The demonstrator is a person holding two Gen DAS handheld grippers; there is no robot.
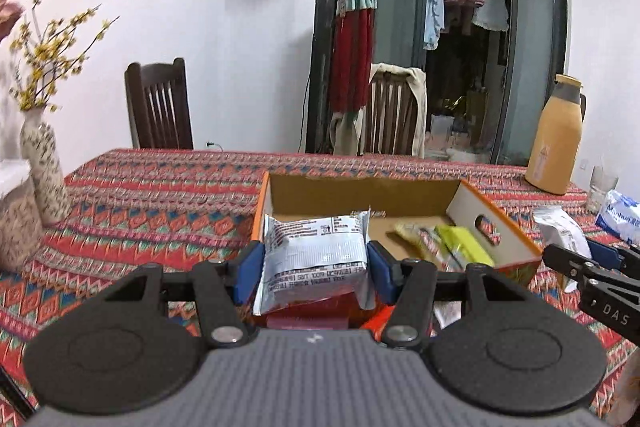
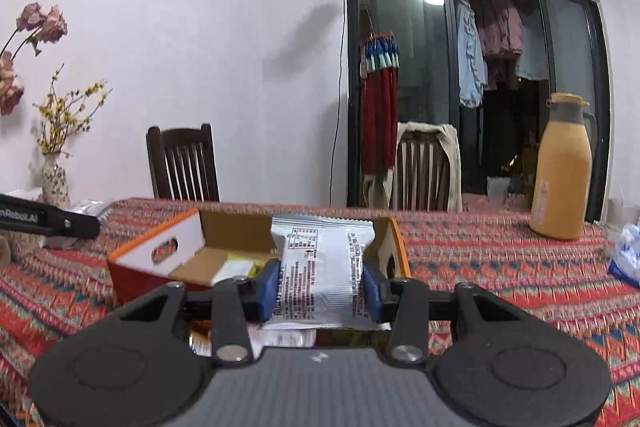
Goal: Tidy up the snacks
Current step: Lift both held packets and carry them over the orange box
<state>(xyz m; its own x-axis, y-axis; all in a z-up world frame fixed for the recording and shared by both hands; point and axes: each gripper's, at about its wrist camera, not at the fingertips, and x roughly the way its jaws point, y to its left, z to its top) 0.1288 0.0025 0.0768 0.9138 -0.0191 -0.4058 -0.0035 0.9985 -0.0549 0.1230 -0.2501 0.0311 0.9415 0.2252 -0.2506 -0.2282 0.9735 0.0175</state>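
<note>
Left wrist view: a table under a red patterned cloth (image 1: 160,203) fills the foreground, with white walls, two chairs and a dark glass door behind. An open box (image 1: 400,187) sits mid-table holding yellow packets (image 1: 460,243). The left gripper (image 1: 316,267) is clamped on a silver packet (image 1: 316,255) held above the box's near left corner. A vase (image 1: 40,171) stands far left, a flask (image 1: 554,135) far right; the right gripper (image 1: 584,259) enters at the right edge.

Right wrist view: the right gripper (image 2: 320,283) is clamped on a second silver packet (image 2: 324,267) in front of the box (image 2: 160,255). Only here the box's right wall is hidden by the packet.
</note>
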